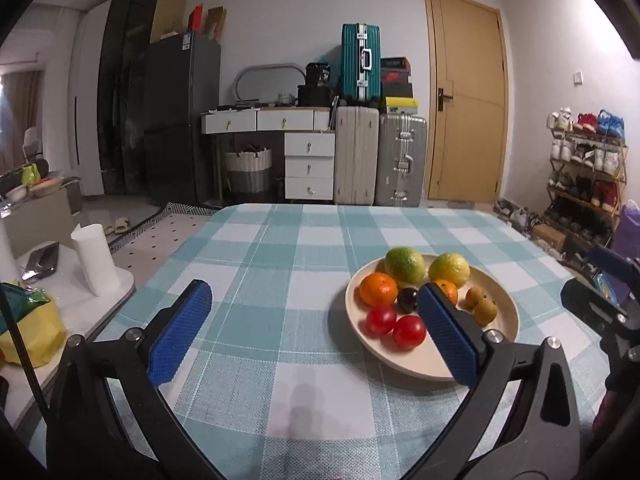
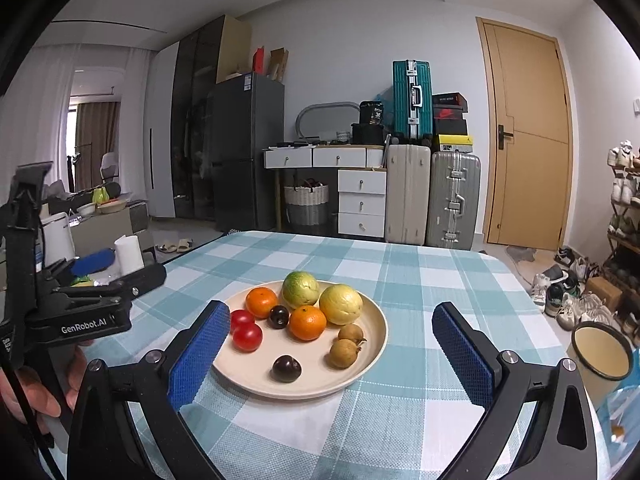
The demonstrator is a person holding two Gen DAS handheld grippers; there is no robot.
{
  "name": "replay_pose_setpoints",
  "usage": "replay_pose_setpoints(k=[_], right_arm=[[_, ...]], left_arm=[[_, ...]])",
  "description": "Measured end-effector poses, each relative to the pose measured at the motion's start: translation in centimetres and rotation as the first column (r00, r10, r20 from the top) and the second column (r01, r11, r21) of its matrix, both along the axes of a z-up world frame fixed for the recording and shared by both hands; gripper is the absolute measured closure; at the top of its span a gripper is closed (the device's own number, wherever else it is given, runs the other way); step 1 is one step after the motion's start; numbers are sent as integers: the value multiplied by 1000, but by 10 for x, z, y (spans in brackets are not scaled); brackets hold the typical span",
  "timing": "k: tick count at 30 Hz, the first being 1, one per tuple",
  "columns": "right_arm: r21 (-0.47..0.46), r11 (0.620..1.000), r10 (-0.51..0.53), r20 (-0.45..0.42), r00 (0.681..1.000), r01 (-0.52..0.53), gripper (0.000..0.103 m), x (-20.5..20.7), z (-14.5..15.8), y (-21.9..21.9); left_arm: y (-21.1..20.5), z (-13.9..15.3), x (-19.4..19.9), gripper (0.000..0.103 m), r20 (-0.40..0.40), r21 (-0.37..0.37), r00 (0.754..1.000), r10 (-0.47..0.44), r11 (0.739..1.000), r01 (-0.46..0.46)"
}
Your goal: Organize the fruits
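A cream plate [image 2: 362, 372] [image 1: 506, 334] of fruit sits on the checked table. It holds two green-yellow guavas [image 2: 301, 289] [image 2: 341, 304], two oranges [image 2: 307, 322] [image 2: 261, 301], two red tomatoes [image 2: 247, 337] [image 2: 241, 318], two dark plums [image 2: 286, 368] [image 2: 278, 317] and two brown longans [image 2: 344, 353] [image 2: 351, 333]. My right gripper [image 2: 328, 352] is open and empty, its jaws on either side of the plate's near half. My left gripper [image 1: 310, 332] is open and empty, left of the plate, with its right fingertip [image 1: 444, 328] over the plate's near side. The left gripper also shows in the right wrist view [image 2: 116, 276].
A blue-rimmed cream mug [image 2: 602, 354] stands at the table's right edge. A side table [image 1: 60, 320] at left holds a white roll [image 1: 96, 258], a yellow bag [image 1: 32, 334] and a phone. Suitcases, drawers, a fridge and a shoe rack stand beyond the table.
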State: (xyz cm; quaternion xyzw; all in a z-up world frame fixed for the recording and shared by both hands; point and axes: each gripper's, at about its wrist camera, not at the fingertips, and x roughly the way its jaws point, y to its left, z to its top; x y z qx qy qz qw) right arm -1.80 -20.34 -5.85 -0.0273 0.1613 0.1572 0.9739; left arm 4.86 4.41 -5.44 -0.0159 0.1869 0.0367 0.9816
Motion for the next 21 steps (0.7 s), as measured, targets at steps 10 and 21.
replay_pose_setpoints(k=[10,21], right_arm=[[-2,1000,-7,-4,1000,7,0,2,-1,-1],[-4,1000,-8,-7,1000,7,0,2,1,-1]], left_arm=[[-6,0,-4,0,31,20,999,-12,1000,11],[-5,3,-9,0,47,18,999,-10,1000,9]])
